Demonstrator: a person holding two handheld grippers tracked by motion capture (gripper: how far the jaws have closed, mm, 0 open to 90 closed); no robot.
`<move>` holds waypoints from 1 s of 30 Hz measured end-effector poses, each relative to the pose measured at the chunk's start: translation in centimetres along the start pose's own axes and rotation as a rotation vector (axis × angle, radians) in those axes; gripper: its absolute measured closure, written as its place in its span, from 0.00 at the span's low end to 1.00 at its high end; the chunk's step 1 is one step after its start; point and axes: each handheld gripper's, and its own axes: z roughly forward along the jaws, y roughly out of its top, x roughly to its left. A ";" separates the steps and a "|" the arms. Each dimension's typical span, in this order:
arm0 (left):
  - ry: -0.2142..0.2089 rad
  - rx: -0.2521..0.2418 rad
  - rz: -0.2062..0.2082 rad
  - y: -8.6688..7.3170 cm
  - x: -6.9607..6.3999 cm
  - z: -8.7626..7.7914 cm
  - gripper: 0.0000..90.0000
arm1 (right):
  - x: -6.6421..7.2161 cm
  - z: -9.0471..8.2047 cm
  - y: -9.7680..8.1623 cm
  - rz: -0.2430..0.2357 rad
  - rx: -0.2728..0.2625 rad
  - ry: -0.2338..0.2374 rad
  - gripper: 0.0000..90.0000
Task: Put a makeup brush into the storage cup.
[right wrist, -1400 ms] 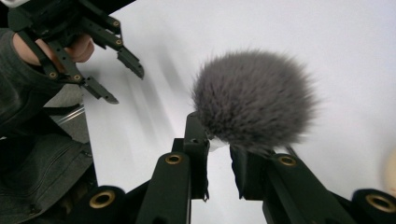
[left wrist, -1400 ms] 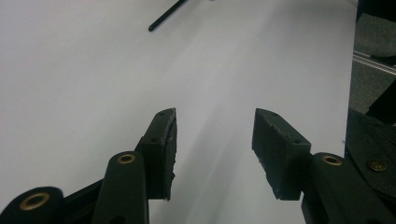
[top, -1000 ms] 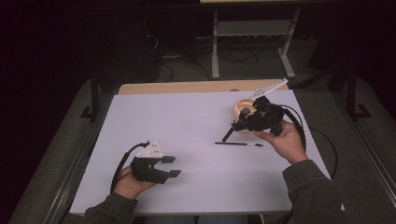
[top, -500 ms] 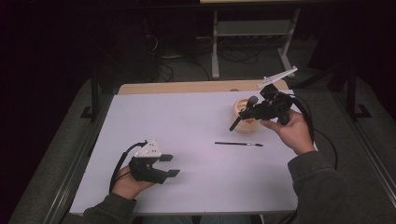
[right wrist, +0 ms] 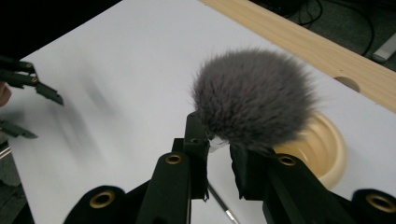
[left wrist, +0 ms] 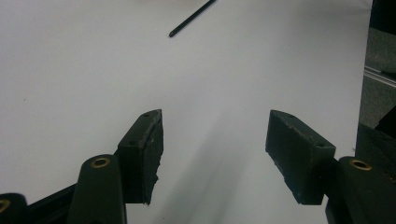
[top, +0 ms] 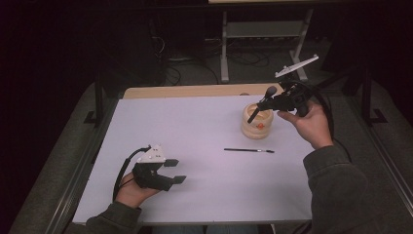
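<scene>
Makeup brush [top: 260, 103] up in the air, clamped in the right gripper [top: 273, 101], and from the high view its dark handle slants down from the fingers toward the mouth of the cream wooden pot [top: 257, 122], while the fluffy head sits just above the fingers. The right hand [top: 311, 124] holds it all over the far right part of the white worktop [top: 195, 141]. On the worktop, nearer the person than those fingers, lies a thin black pencil [top: 249, 150], flat and well apart from the pot. Over at the near left, the left gripper [top: 171, 171] rests low on the worktop in the left hand [top: 134, 191], its fingers apart with nothing between them, having just been opening.

Left gripper view: the two black fingers [left wrist: 142, 149] stand wide, bare white worktop between them. Far ahead of them, near the top edge, one end of the pencil [left wrist: 191, 18] shows.

Right gripper view: the grey bristle head of the brush [right wrist: 254, 95] puffs out right above the fingers [right wrist: 196, 144], which press together on its neck. The pot [right wrist: 322, 149] sits just behind and to the right of the fingers, its hollow open. Below the fingers a bit of the pencil [right wrist: 219, 200] peeks through. Far off at the left edge, the left gripper's [right wrist: 28, 98] finger tips show, spread.
</scene>
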 end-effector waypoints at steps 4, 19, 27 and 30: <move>-0.001 -0.002 -0.002 0.1 0.0 -0.1 0.40 | -1.3 -0.2 0.2 0.026 -0.008 -0.030 0.84; -0.004 -0.013 -0.005 0.1 0.1 -0.2 0.38 | -3.7 0.3 0.8 0.104 -0.015 -0.087 0.84; -0.002 -0.013 -0.005 0.1 0.1 -0.3 0.38 | -4.5 1.1 0.7 0.131 0.002 -0.128 0.84; 0.001 -0.012 -0.003 0.1 0.1 -0.3 0.38 | -4.8 1.5 0.6 0.145 0.012 -0.137 0.84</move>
